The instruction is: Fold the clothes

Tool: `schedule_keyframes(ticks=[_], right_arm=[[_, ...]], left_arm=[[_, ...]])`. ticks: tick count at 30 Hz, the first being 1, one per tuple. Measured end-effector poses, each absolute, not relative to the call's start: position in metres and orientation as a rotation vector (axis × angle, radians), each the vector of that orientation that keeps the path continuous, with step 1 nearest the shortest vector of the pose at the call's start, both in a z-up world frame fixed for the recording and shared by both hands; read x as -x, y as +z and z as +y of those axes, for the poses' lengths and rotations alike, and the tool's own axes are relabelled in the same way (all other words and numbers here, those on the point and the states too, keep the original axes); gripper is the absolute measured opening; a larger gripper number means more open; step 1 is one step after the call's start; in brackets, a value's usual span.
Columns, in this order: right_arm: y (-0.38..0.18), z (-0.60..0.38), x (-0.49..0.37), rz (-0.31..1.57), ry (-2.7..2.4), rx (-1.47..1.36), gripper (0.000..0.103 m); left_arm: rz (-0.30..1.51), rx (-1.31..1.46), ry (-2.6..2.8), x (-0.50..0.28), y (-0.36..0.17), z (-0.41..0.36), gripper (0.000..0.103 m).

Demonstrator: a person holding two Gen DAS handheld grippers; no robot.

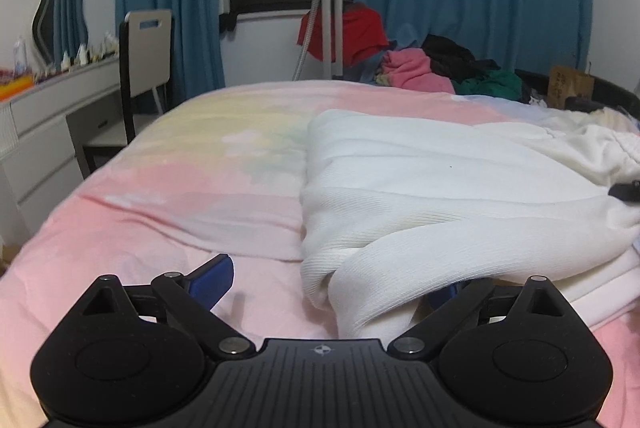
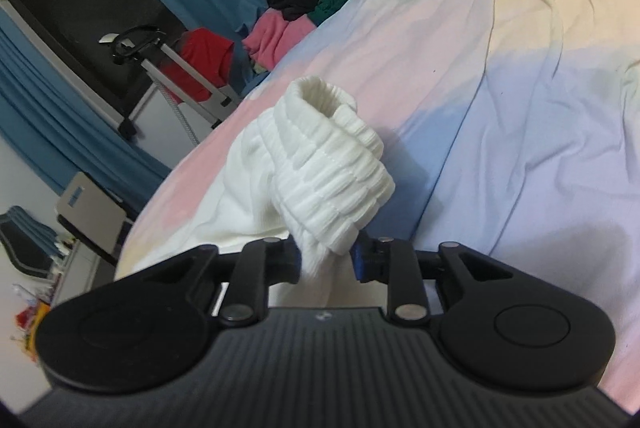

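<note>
Left wrist view: left gripper (image 1: 324, 282) low over the bed (image 1: 160, 196), jaws spread wide; a sleeve (image 1: 384, 284) of the white knit sweater (image 1: 420, 180) lies between the fingers, but the pads do not press on it. The sweater is spread on the right half of the pastel bedcover, partly folded, ribbed and thick. Judged soft, limp and light; it will sag and drag unless taken at a firm edge such as cuff, hem or shoulder seam. Beyond it, a pile of clothes (image 1: 440, 68) sits at the far edge of the bed, well apart and not in the way; a chair (image 1: 144, 68) and desk (image 1: 44, 116) stand left of the bed. Right wrist view: right gripper (image 2: 326, 260) pinches the fabric just below the ribbed cuff (image 2: 332, 164), jaws closed in on the knit, cuff standing up ahead of the fingers. The thick rib gives a good, non-slippery hold. Bedcover ahead lies bare but wrinkled; the same clothes pile (image 2: 304, 12) is far off.
</note>
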State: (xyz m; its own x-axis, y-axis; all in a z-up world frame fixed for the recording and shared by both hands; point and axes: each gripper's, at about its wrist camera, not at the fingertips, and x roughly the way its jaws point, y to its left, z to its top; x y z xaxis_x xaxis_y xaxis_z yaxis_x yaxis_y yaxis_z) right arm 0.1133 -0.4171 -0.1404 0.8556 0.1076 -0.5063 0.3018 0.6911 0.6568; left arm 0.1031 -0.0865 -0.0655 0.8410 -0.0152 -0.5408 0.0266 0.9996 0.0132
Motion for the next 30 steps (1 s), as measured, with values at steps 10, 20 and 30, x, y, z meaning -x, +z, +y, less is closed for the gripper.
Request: schedule_keyframes(ticks=[10,20,30], right_arm=[[-0.164,-0.413,-0.120,0.684,-0.053,-0.982,0.083],[-0.167,-0.389,-0.134,0.722,-0.010,-0.871,0.087],[-0.111,-0.371,-0.109,0.664,0.011,-0.701,0.027]], left_arm=[[0.600,0.071,-0.008,-0.105,-0.062,-0.072,0.099],[0.592,0.255,0.030,-0.107,-0.056,-0.042,0.100],[0.789,0.394,-0.125,-0.109,-0.051,-0.021,0.091]])
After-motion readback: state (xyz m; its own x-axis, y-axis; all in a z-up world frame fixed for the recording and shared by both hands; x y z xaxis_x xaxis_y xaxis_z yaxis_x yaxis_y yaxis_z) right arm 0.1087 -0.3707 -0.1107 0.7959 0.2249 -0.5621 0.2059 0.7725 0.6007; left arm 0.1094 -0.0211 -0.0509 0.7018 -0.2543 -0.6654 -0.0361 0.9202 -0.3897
